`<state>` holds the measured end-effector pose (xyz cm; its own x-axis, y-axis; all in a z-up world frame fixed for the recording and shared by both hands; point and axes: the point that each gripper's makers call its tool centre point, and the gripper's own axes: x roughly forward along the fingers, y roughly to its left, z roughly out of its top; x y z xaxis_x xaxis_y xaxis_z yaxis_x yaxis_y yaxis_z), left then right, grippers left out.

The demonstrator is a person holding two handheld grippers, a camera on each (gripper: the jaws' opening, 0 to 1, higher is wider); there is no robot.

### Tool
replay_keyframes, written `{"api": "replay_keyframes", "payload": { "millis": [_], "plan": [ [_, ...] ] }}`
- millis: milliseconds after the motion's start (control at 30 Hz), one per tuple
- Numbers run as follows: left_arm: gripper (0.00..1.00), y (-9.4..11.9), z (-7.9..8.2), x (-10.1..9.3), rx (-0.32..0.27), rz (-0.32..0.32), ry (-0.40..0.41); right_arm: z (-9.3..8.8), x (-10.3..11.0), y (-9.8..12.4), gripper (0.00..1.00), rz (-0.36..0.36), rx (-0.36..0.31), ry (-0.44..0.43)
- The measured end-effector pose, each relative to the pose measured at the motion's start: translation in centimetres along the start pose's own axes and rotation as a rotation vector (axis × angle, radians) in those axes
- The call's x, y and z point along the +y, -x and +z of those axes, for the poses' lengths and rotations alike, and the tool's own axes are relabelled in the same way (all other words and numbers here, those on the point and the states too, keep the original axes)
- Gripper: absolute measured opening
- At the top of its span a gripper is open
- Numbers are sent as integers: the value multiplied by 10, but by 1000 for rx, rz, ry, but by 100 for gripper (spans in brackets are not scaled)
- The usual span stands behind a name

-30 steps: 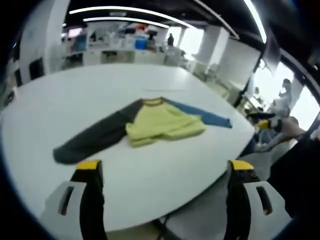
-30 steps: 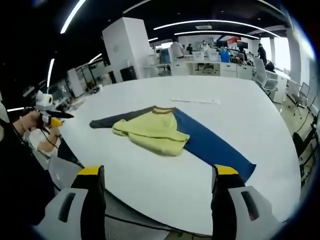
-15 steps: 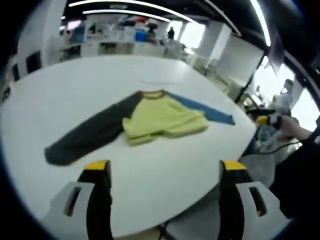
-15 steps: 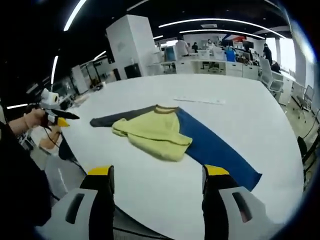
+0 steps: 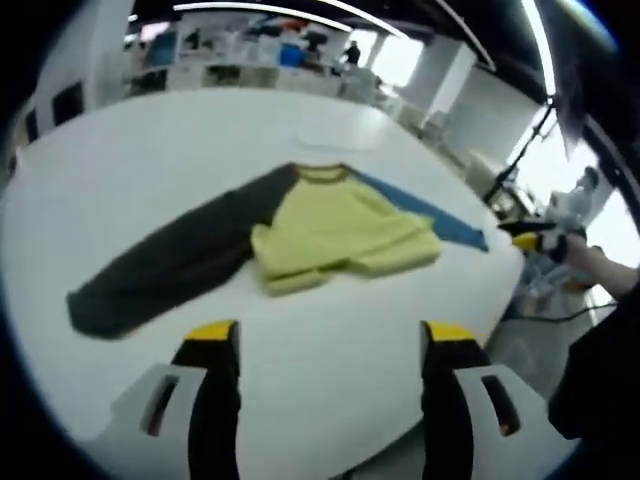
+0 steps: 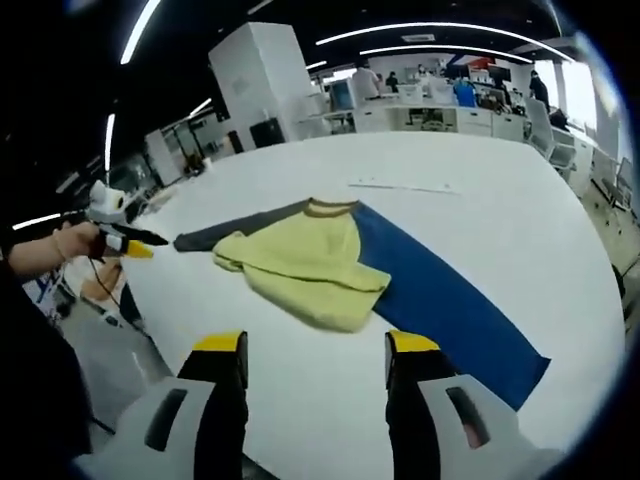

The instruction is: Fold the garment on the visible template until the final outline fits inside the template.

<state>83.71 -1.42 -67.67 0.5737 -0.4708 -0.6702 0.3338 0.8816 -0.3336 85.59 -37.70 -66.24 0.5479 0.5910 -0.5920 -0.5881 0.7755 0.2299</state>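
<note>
Left gripper view: garment (image 5: pixel 330 232) beyond tongs (image 5: pixel 328 345)

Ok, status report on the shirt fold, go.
Left gripper and right gripper: jaws open, empty, short of the shirt. Shirt body bunched, dark sleeve and blue sleeve spread on table. Nothing blocking.

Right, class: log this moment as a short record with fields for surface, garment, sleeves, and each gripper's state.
surface: white table
garment: yellow-bodied shirt, body bunched up, lying on the table
sleeves: dark grey sleeve and blue sleeve, both spread out flat
left gripper: jaws apart, holding nothing, short of the shirt
right gripper: jaws apart, holding nothing, near the yellow hem
</note>
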Motion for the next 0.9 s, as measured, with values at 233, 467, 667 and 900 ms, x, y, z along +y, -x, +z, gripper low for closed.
{"api": "replay_keyframes", "payload": {
  "millis": [233,467,667,900],
  "plan": [
    [63,-21,-1,12,25,-8,15,-4,-14,-22,51,1,31,-9],
    [61,-38,-5,15,52,-29,24,0,-24,-40,48,9,37,-17],
    [56,-46,-2,16,53,-30,31,-2,-33,-56,44,15,51,-20],
    [54,-67,5,33,69,-27,23,-4,-42,-71,40,21,72,-28]
  ]
}}
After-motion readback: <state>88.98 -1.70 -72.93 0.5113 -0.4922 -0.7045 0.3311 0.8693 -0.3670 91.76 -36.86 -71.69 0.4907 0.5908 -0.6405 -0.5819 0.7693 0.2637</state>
